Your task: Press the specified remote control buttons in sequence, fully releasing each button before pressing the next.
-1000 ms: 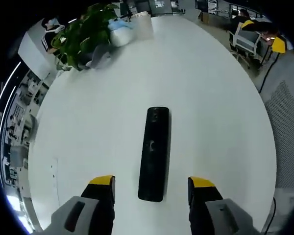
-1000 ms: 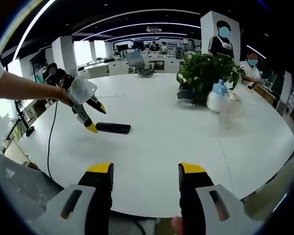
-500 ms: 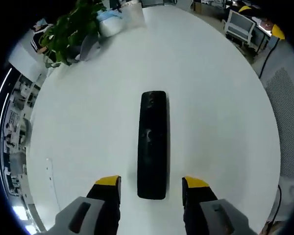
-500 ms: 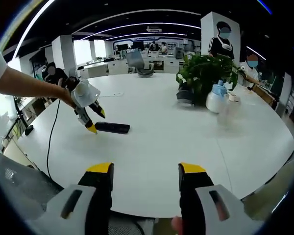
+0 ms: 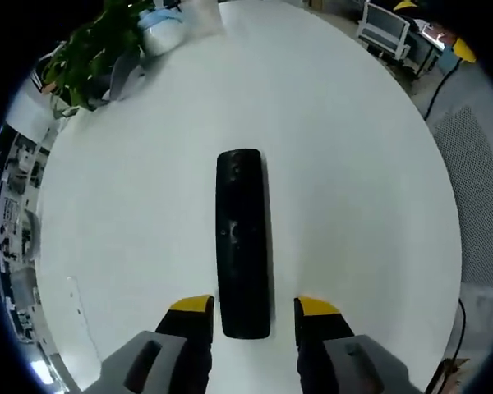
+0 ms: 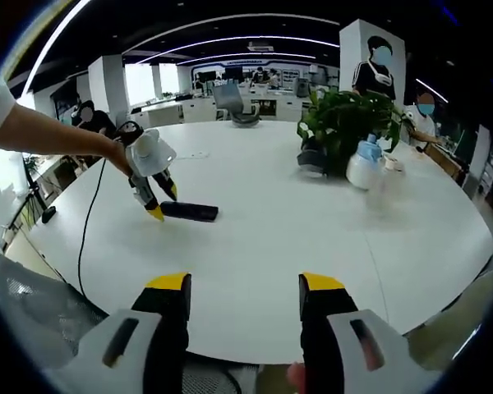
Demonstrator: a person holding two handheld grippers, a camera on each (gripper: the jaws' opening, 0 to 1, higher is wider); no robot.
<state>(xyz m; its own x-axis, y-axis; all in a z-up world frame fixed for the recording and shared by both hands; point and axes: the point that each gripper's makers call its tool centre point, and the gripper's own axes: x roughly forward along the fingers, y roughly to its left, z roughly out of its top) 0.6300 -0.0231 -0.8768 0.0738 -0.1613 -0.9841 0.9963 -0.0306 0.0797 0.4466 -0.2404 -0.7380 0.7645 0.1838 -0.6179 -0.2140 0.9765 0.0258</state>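
A long black remote control (image 5: 242, 242) lies flat on the round white table (image 5: 361, 164), pointing away from me. My left gripper (image 5: 253, 308) stands open with its yellow-tipped jaws on either side of the remote's near end, a small gap showing on each side. In the right gripper view the same remote (image 6: 191, 213) lies at mid-left, and the left gripper (image 6: 164, 205), held by a person's hand, points down at its left end. My right gripper (image 6: 242, 287) hangs open over the table's near edge, holding nothing, well away from the remote.
A potted green plant (image 6: 345, 123), a blue-and-white bottle (image 6: 364, 164) and a clear cup (image 6: 390, 176) stand at the far right of the table (image 6: 312, 230). A black cable (image 6: 86, 222) trails off the left edge. Office desks and chairs surround the table.
The left gripper has come lower and closer over the remote, and its jaws have narrowed, so the remote's near end now lies between the tips. The right gripper has stayed put.
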